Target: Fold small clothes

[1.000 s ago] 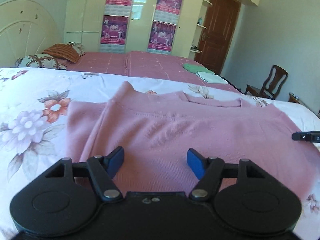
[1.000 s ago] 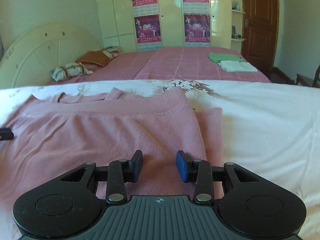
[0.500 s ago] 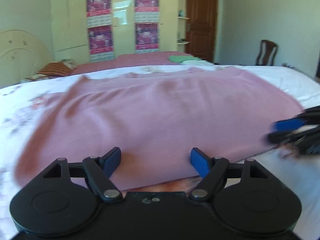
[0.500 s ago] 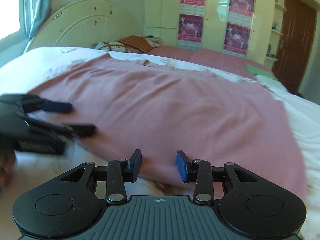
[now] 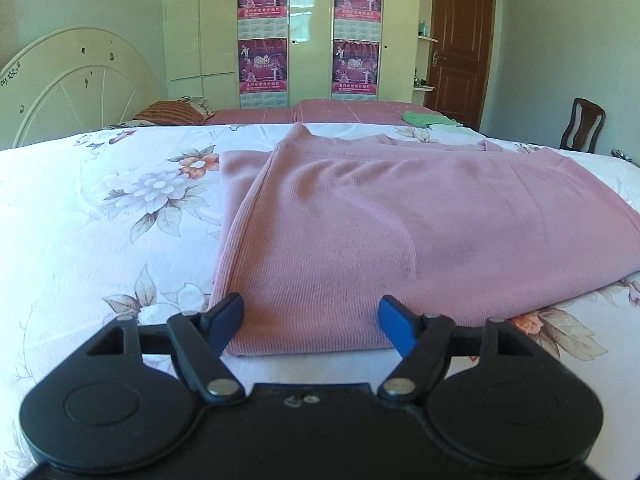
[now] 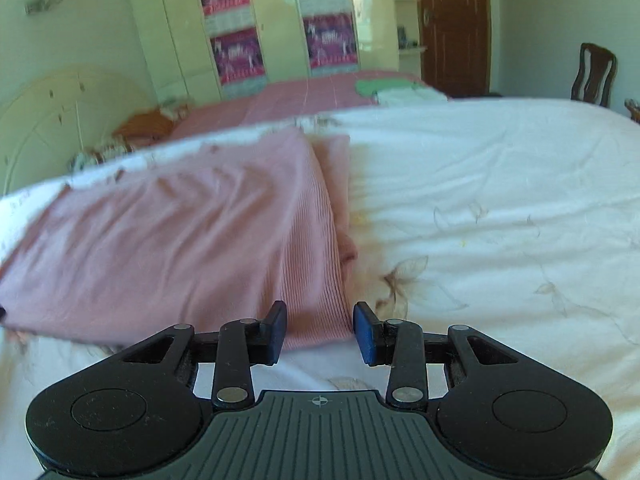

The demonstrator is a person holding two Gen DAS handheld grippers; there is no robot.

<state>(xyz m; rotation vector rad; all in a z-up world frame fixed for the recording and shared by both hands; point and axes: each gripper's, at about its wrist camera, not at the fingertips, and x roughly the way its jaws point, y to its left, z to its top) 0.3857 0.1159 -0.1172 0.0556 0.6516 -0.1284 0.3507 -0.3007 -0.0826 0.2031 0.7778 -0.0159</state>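
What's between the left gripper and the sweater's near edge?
Nothing but a narrow strip of floral sheet. In the left wrist view, the open left gripper sits right at the pink sweater's folded near edge, with fingertips flanking it.

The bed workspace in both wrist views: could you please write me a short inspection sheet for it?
Surface: floral bedspread, lightly wrinkled.
Job's things: pink sweater lying flat, sleeves folded in, near hem facing the grippers.
Clutter: green garment and a white one on the pink-covered bed behind; pillows by the headboard.
Grippers: left gripper open at the hem's left end; right gripper open at its right corner; neither holds cloth.
Cables: nothing seen.
Surroundings: wardrobe with posters, brown door, wooden chair.
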